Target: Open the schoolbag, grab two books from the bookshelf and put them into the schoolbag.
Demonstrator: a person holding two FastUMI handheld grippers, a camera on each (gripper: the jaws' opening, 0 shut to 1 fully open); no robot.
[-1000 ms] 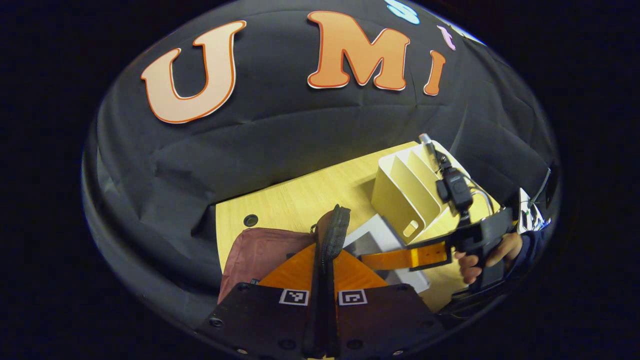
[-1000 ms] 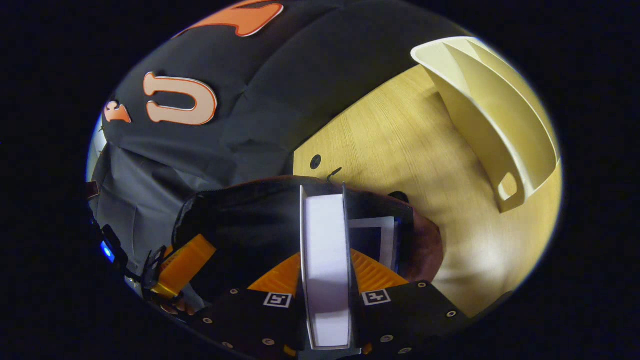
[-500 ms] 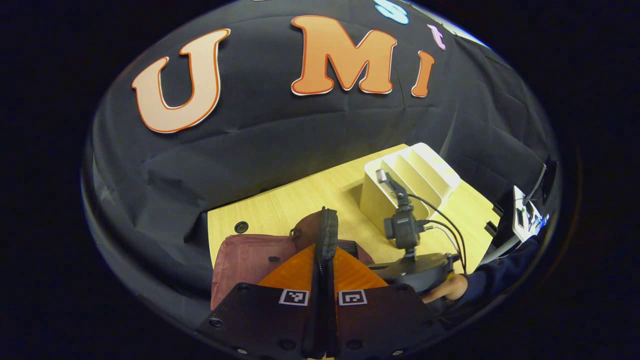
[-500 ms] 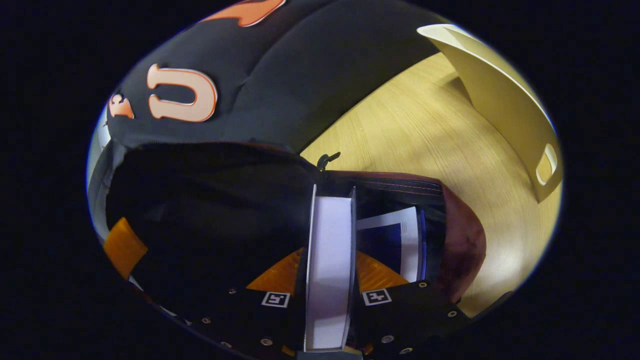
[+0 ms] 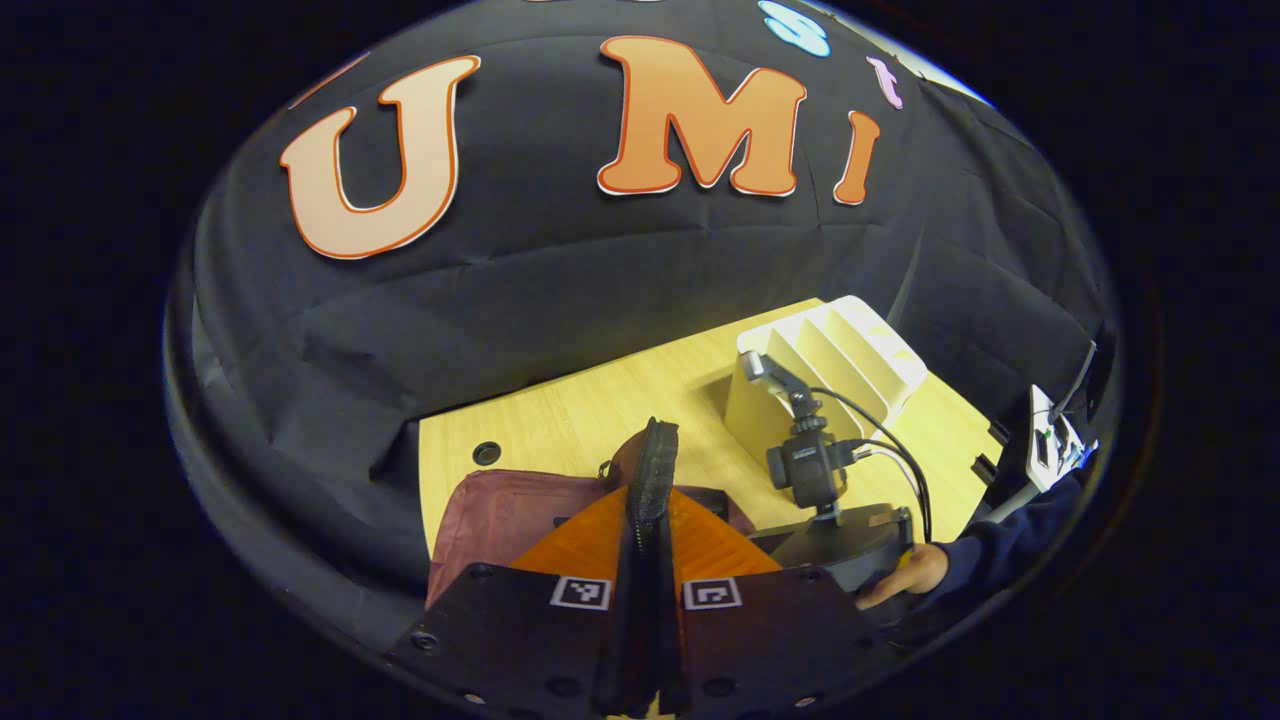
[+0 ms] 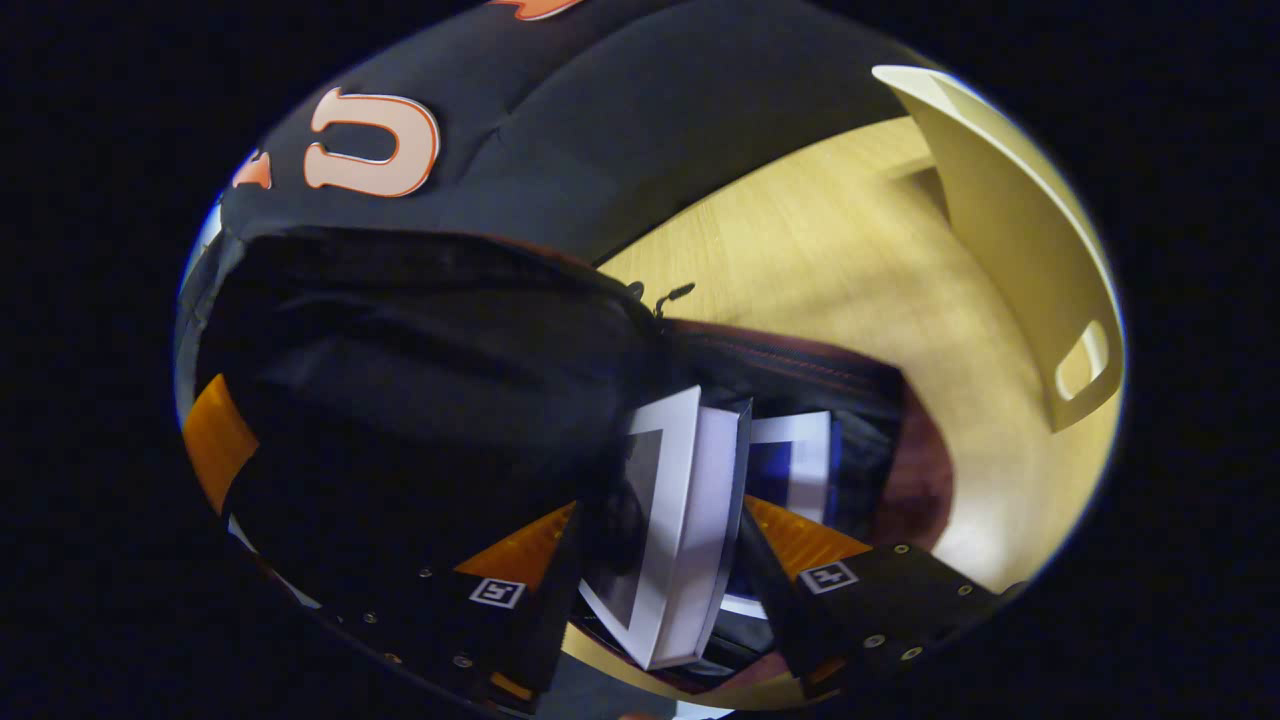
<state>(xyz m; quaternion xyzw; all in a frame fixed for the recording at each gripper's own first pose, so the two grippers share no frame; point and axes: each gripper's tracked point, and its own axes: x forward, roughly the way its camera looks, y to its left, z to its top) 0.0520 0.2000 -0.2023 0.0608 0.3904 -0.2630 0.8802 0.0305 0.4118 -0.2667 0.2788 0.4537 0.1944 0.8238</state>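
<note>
**Second book at the mouth of the open schoolbag**

In the left gripper view, the left gripper [image 5: 648,560] has its jaws clamped together on the black zippered edge of the flap [image 5: 651,480] of the maroon fabric schoolbag [image 5: 500,515], holding it up. The bag lies on the pale wooden desk [image 5: 570,410]. Beyond it stands the cream plastic bookshelf with slanted dividers [image 5: 835,350]. To the right, a hand [image 5: 905,575] in a dark sleeve holds the right gripper [image 5: 840,545], which points down into the bag.

In the right gripper view, the right gripper [image 6: 665,560] has its jaws apart on either side of a white-edged book with a grey cover [image 6: 680,520], which tilts loosely between them over the bag's dark opening. A blue and white book [image 6: 795,465] already lies inside the schoolbag. The bookshelf stands on the desk at the upper right.
</note>
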